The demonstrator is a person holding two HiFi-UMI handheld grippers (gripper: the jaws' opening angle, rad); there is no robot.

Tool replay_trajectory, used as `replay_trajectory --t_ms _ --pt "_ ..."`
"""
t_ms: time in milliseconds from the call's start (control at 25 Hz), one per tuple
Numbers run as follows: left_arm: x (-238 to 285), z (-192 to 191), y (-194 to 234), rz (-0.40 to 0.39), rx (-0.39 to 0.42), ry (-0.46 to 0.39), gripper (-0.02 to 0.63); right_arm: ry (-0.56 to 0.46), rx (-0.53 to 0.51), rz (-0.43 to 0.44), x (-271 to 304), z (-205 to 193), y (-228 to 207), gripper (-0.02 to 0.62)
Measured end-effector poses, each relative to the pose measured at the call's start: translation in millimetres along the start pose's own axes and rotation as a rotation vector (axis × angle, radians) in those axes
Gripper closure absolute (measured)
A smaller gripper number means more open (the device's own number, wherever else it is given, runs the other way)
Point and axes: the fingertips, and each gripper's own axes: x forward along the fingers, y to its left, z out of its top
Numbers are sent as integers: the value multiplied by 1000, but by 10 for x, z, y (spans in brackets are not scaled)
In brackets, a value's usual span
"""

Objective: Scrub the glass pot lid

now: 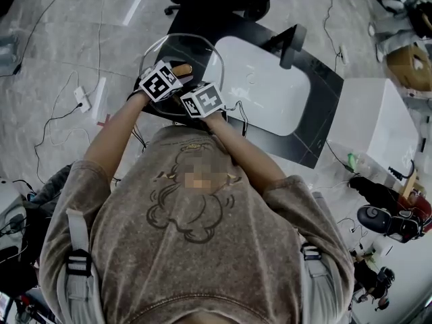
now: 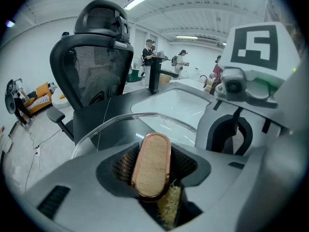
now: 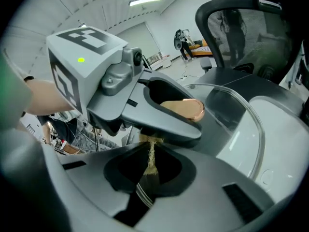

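Left gripper [image 2: 152, 174] is clamped on the brush [image 2: 150, 162], pads on the two long sides of the wooden back, bristles [image 3: 150, 156] pointing down toward my other tool. Right gripper [image 3: 145, 180] pinches the metal rim of the glass pot lid [image 1: 199, 51]. The lid hangs tilted in the air at the near edge of the dark counter [image 1: 322, 110], just beside the white sink [image 1: 270, 96]. Risks as I see them:

- **Rim grip:** it's an edge-only hold on smooth glass. Brush pressure far from the pinch levers the lid and could pivot it or pop it out, and it would land on the counter or sink.
- **Brush hold:** the back is rounded and slick, so a hard stroke may rotate it in the jaws and the bristles would skate instead of scrub.
- **Clearance:** the bristles sit right over the right jaws and the two tools are nearly touching. A long stroke could snag the fibres or knock the grippers together.

I'd scrub lightly and keep close to the pinch.
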Motion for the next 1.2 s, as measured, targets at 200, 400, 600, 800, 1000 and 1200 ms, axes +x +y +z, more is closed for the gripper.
replay_trajectory --t_ms 200,400,600,800,1000,1200 --pt "0 -8 -10 1 3 -8 408 -33 -6 -8 24 41 24 554" --pt "8 2 -9 2 4 -14 408 -36 -12 -5 17 25 40 554" --pt "1 7 -18 1 2 -12 408 4 -65 32 36 -125 148 554" --pt "-8 19 -24 -2 0 -10 408 34 -106 58 41 -271 229 554" --pt "-3 20 -40 -1 3 -12 408 51 -133 79 -38 -406 209 554" --pt "-10 15 -39 -3 5 -13 408 70 -131 97 -165 -594 116 554"
